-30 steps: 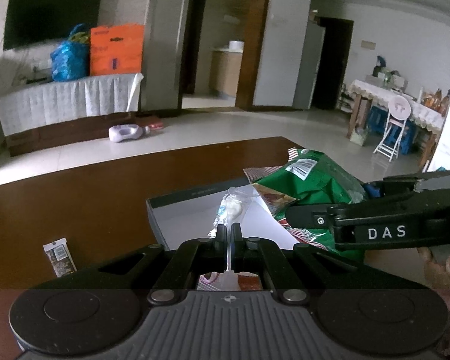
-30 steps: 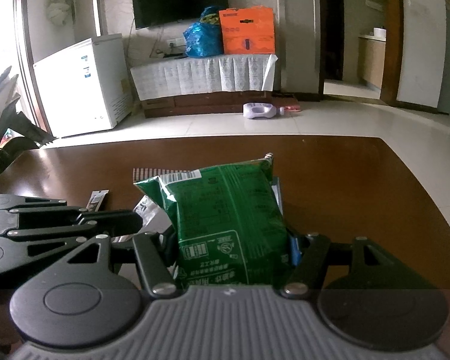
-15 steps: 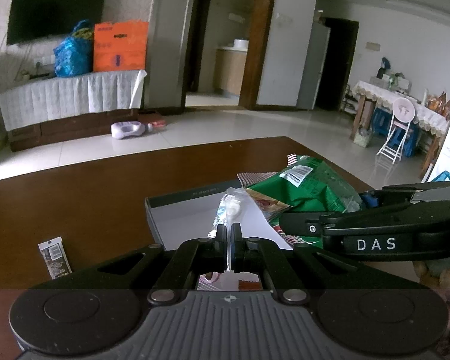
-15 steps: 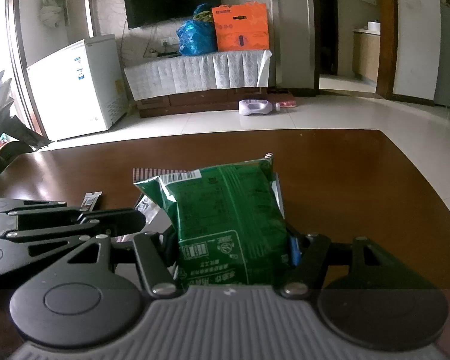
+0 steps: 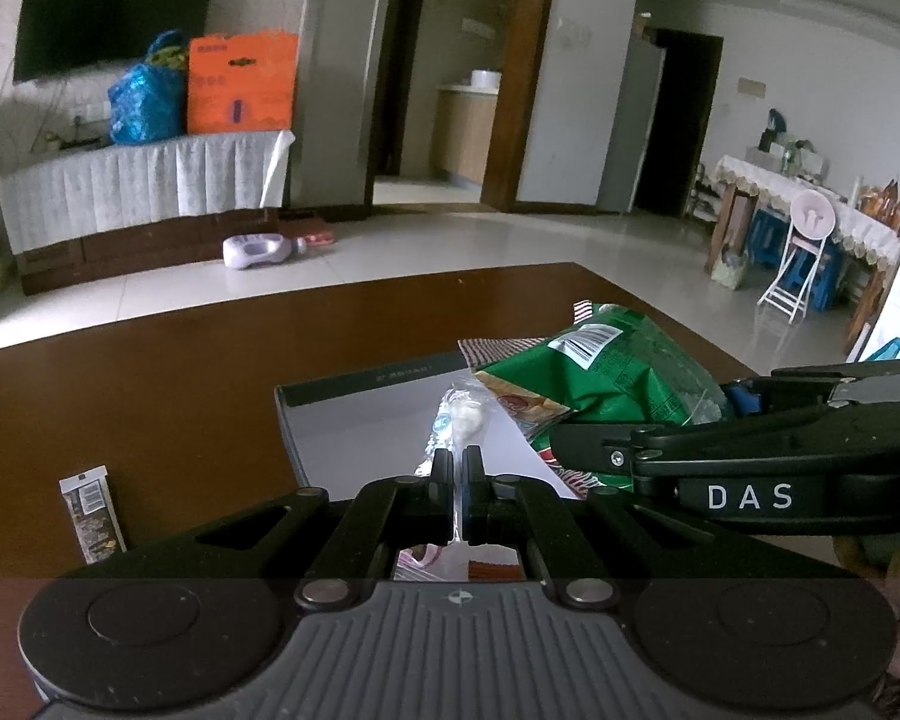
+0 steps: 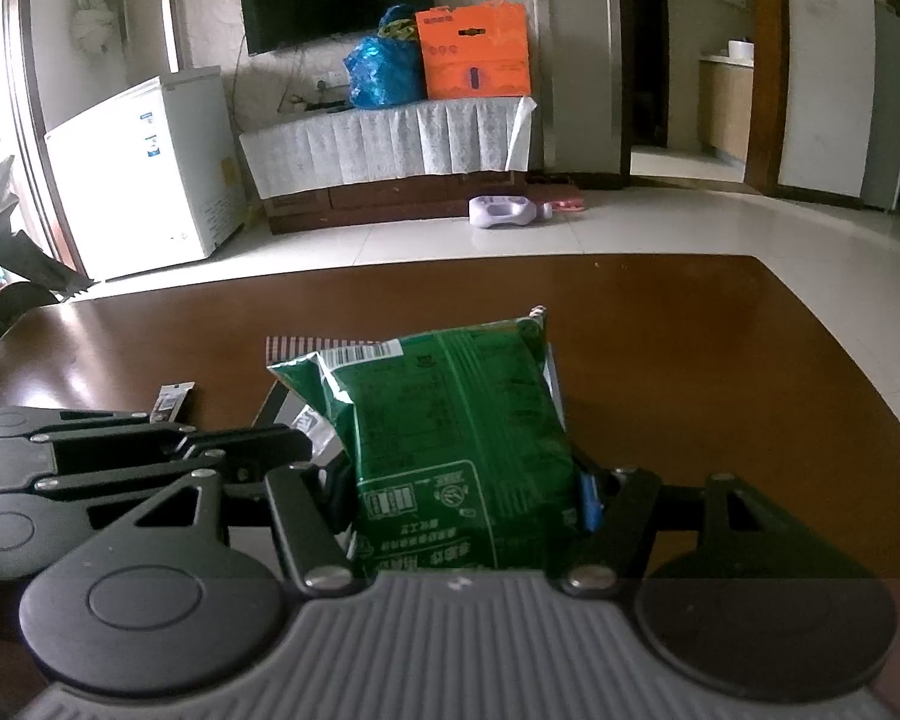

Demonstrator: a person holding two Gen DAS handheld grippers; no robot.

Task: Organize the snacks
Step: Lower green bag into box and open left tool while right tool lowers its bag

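Observation:
My left gripper is shut on the edge of a clear-wrapped white candy packet, which hangs just above the open grey box. The right gripper is shut on a puffy green snack bag, held upright over the box's right side. In the left wrist view the same green bag shows with the right fingers across it. The left gripper lies close beside the bag in the right wrist view. Red-and-white packets sit under the bag, partly hidden.
The brown wooden table carries a small dark snack bar left of the box. A red-striped packet edge pokes out behind the green bag. The table's far edge borders tiled floor. Both grippers are crowded together over the box.

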